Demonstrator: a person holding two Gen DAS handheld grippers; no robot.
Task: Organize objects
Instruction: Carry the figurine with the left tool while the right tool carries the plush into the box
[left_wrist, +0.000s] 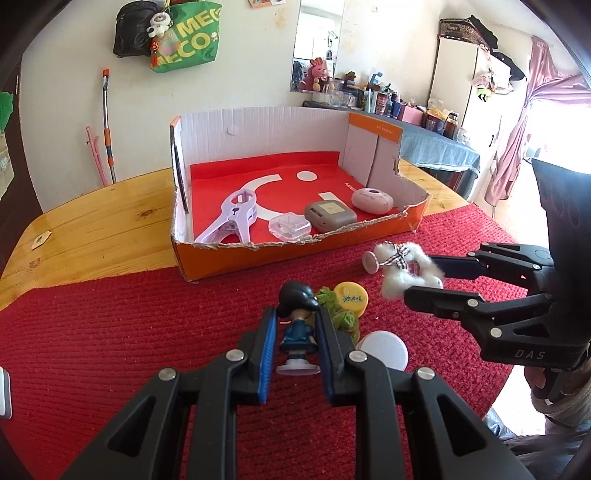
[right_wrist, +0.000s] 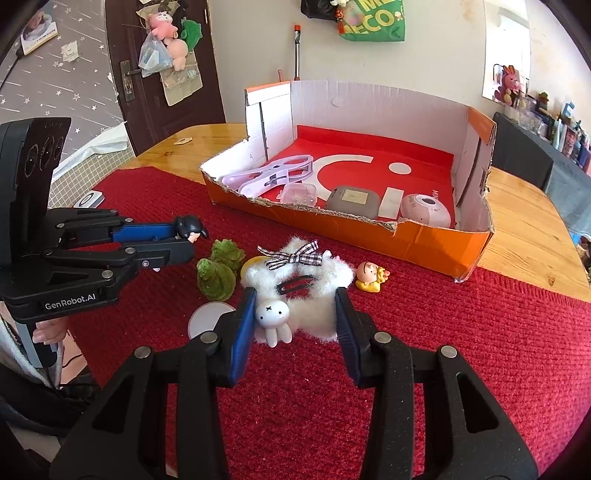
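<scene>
two handheld grippers over a table, each already holding a small thing. the left gripper (left_wrist: 295, 343) has its jaws drawn narrow on a small figurine (left_wrist: 297, 332) with black hair and a blue outfit, standing upright on a clear round base, its long axis running up between the blue pads. the right gripper (right_wrist: 295, 325) has its jaws closed on a fluffy white hair clip (right_wrist: 299, 291) with a checked bow and a white bunny face, lying flat and crosswise between the pads.

the relation that matters: the open cardboard box (right_wrist: 424, 236), orange outside and red inside, lies straight ahead of both grippers and just beyond the loose items, its torn low front wall facing them. the right gripper looks a little nearer to that wall. the box already holds a lilac clamp (left_wrist: 232, 218), a clear case (left_wrist: 289, 228), a grey case (left_wrist: 330, 216) and a pink case (left_wrist: 372, 199).

still loose on the red mat (left_wrist: 110, 350): a green mossy toy (right_wrist: 218, 269), a yellow lid (left_wrist: 351, 297), a white disc (left_wrist: 384, 350) and a small cartoon figure (right_wrist: 371, 277).

the mat covers part of a wooden table (left_wrist: 92, 221); the room behind is bright and cluttered
</scene>
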